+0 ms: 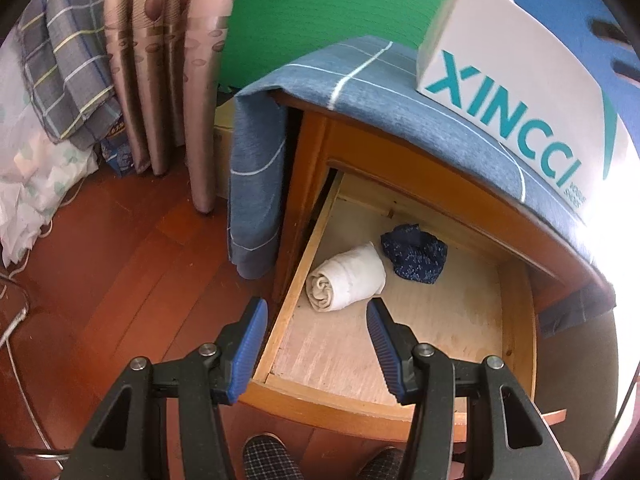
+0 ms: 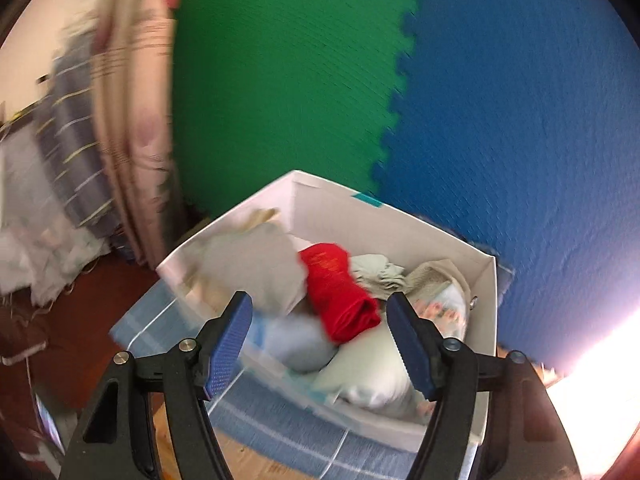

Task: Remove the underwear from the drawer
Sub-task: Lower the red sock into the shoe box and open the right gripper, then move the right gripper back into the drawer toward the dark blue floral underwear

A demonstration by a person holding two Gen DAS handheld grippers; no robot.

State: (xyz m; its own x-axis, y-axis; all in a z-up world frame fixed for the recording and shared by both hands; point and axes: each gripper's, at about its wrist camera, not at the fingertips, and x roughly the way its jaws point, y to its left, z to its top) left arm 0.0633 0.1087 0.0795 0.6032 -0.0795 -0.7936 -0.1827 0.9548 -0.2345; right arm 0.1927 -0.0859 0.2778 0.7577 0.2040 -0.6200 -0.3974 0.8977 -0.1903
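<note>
In the left wrist view the wooden drawer (image 1: 516, 320) of the nightstand stands pulled out. A rolled white garment (image 1: 346, 278) and a crumpled dark blue patterned one (image 1: 416, 256) lie on its floor near the back left. My left gripper (image 1: 318, 312) hovers open just in front of the white roll, nothing between its pads. In the right wrist view my right gripper (image 2: 320, 306) is open and empty above the white box (image 2: 400, 220), which holds a red rolled garment (image 2: 340, 292) among several grey and pale rolled ones. This view is blurred.
The white box (image 1: 508, 80) marked XINCCI stands on a blue checked cloth (image 1: 360, 76) over the nightstand top. Curtains (image 1: 168, 68) and piled bedding (image 1: 52, 100) stand at the left on the wooden floor. Green and blue foam mats (image 2: 400, 80) cover the wall. Checked slippers (image 1: 268, 460) show below.
</note>
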